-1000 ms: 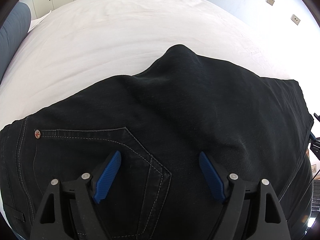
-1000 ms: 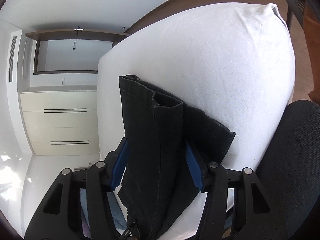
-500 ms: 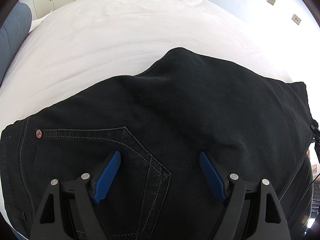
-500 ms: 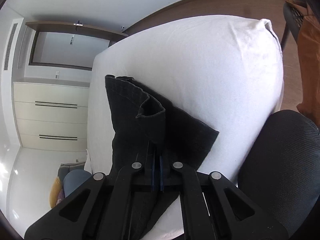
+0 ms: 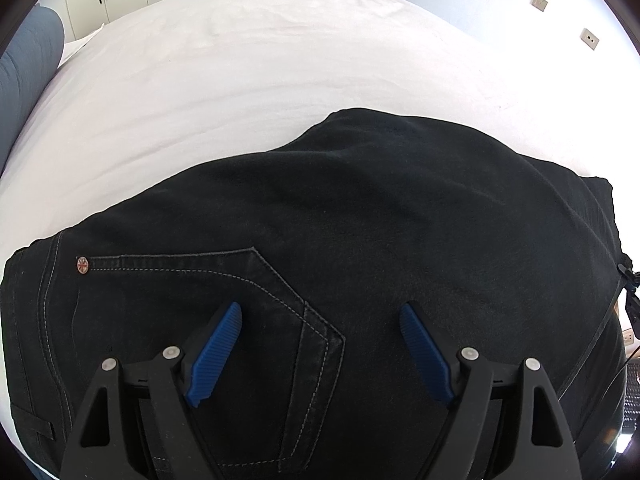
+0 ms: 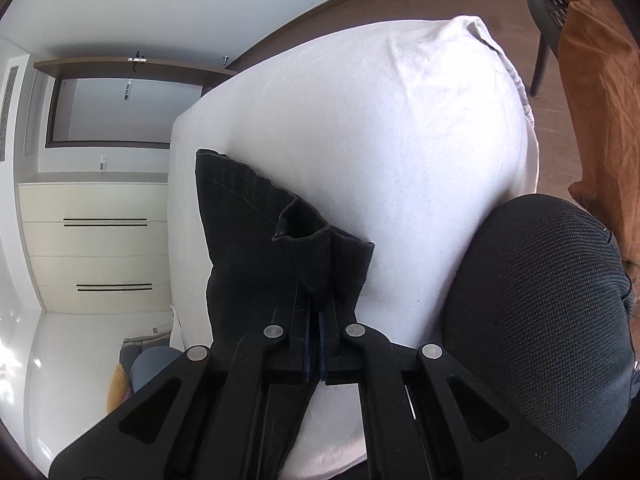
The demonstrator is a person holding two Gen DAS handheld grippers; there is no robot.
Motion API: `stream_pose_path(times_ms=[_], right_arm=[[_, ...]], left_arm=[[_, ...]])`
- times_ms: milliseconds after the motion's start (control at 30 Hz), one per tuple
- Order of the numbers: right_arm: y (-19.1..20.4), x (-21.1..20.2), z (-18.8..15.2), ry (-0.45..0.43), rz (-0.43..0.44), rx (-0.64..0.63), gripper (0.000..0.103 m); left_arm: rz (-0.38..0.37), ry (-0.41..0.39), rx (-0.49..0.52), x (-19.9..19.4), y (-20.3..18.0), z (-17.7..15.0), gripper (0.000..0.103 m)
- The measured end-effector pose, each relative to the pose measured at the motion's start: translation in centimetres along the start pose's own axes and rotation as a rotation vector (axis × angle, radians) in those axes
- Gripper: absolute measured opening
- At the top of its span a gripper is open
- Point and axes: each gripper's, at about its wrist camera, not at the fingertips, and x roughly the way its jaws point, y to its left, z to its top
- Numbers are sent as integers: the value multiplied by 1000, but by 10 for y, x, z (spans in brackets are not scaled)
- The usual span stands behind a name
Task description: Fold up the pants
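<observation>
Black pants (image 5: 360, 240) lie spread across the near part of a white bed (image 5: 260, 60), back pocket and a small rivet facing up. My left gripper (image 5: 320, 320) is open and hovers just above the pocket, blue pads apart, holding nothing. In the right wrist view the leg end of the pants (image 6: 272, 248) is bunched and raised off the bed (image 6: 380, 140). My right gripper (image 6: 315, 320) is shut on that leg end, with the hem cuffs standing up past the fingers.
A black mesh chair (image 6: 540, 320) stands close at the right of the bed. An orange cloth (image 6: 592, 100) hangs over another chair beyond it. A grey pillow (image 5: 24, 72) lies at the bed's far left. Cream drawers (image 6: 92, 248) and wardrobes line the walls.
My right gripper has closed on the leg end of the pants and pulled it in over the bed. The cloth in the left view has flattened. The left gripper stays put and open.
</observation>
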Motion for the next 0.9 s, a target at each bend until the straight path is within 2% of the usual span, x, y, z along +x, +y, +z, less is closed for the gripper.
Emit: stream_pose_path(times_ms=[200,367,433,500,533,567,633,667,700,767,833,900], right_arm=[[-6,16,6,23,2,6,1],[-8,5,6,25,35,-14,3],[-5,-8,9,5,9,-21,16],[11,-27,9,-56,-89,-88,21],[25,-35,7,-80,-112,-144,22],[42,-38,6,-80,-95,-206,22],[80,-31,-4,-16,-33,-308,22],[101,-19,-12,40,24,-356,22],[121,-2,-23,110,84,-398,22],[161,48,-58,318,181,-485,22],[193,102,-105,501,219,-585,22],[205,148,-139,584,216,-643,22]], left_arm=[[2,-9,13,1,3,-7,83],[-27,-39,-14,-4,16,-13,83],[-40,-58,-13,-9,18,-16,83],[-45,-80,-11,-14,19,-18,83],[-47,-89,-9,-16,20,-19,83],[-57,-98,-11,-18,20,-20,83],[-79,-100,-21,-17,21,-20,83],[-83,-95,-23,-15,22,-19,83],[-78,-91,-26,-12,22,-19,83],[-78,-90,-40,-8,23,-21,83],[-78,-98,-51,-9,23,-24,83],[-74,-102,-54,-14,22,-28,83]])
